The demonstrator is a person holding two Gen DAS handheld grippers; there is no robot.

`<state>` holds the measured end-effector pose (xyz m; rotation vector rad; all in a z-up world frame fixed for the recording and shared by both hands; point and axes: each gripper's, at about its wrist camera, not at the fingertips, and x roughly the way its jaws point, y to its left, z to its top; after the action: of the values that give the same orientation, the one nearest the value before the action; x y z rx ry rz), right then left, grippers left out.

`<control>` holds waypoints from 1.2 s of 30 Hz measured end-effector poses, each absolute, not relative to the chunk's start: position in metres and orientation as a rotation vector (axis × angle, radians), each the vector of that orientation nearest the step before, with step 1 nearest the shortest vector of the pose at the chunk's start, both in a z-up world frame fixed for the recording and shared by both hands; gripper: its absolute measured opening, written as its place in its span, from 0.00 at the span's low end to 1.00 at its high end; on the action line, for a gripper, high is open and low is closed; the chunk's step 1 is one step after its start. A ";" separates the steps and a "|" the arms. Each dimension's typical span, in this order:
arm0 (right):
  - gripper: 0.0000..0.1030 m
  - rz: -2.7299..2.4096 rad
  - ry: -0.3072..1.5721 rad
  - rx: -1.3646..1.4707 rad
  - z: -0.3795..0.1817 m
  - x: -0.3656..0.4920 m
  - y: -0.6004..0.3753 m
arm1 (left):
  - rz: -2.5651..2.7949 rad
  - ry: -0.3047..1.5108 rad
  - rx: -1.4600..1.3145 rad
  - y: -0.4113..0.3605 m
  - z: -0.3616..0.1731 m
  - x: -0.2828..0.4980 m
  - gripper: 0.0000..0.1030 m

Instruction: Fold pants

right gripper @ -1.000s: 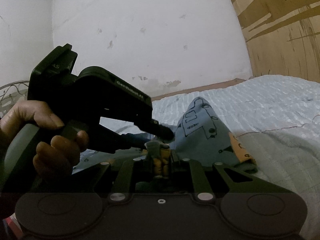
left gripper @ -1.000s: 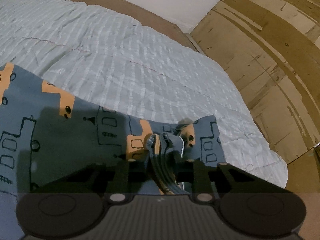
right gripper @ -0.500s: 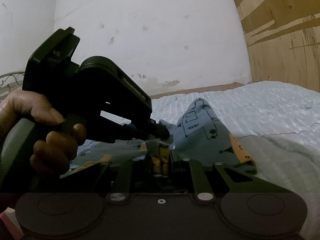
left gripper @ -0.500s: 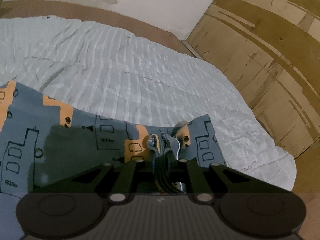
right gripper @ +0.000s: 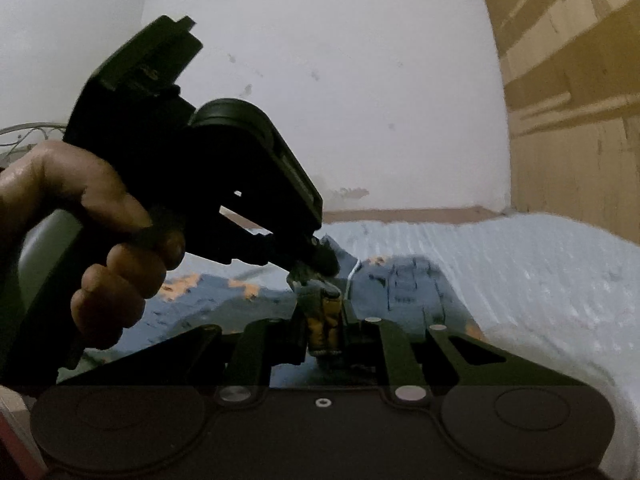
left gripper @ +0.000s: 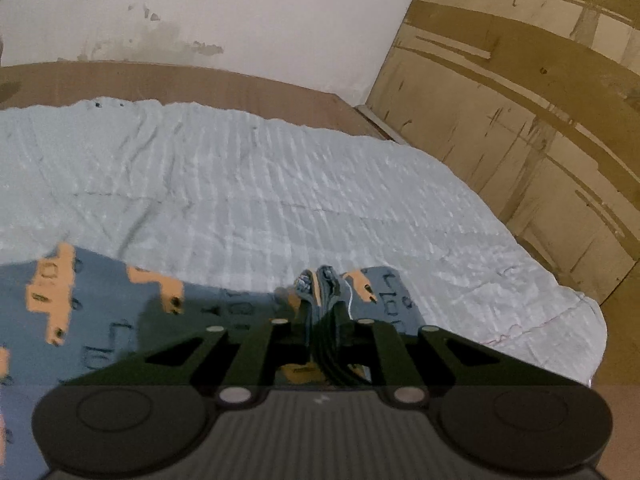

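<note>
- The pants [left gripper: 100, 320], blue-grey with an orange and black drawn print, lie across the pale quilted bedspread [left gripper: 280, 208], the bulk of the fabric spread low and to the left in the left wrist view.
- The left gripper [left gripper: 322, 300] is nearly closed on a bunched edge of the pants; several layers stick up between its fingers, so the pinch looks meant to take all the layers together.
- The right gripper [right gripper: 326, 308] is likewise clamped on a thick wad of the same fabric, orange print showing between its fingers.
- The two grips sit just beside each other. In the right wrist view, the person's left hand [right gripper: 100, 248] brings its tool's tip right next to the right one's pinch.
- I'd guess the cloth is held at neighbouring points so an edge can be lifted evenly and carried over for a fold.
</note>
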<state>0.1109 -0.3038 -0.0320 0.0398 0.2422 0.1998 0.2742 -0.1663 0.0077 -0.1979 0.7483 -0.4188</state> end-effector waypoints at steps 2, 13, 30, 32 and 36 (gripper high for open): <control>0.16 0.216 0.237 0.026 -0.025 0.109 -0.295 | -0.414 0.750 -0.195 -0.155 0.014 0.273 0.10; 0.16 0.373 0.265 0.001 -0.004 0.117 -0.227 | -0.329 0.769 -0.152 -0.077 0.032 0.267 0.10; 0.16 0.459 0.388 -0.044 -0.036 0.149 -0.184 | -0.187 0.883 -0.026 -0.055 -0.003 0.274 0.14; 0.16 0.460 0.388 -0.043 -0.036 0.148 -0.183 | -0.174 0.883 -0.025 -0.055 -0.001 0.273 0.23; 0.26 0.464 0.380 -0.039 -0.041 0.142 -0.177 | -0.151 0.849 -0.054 -0.047 0.007 0.269 0.64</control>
<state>0.1416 -0.1768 -0.0406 -0.0389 0.3805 0.4640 0.2686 -0.0468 0.0069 -0.0535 0.8492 -0.1513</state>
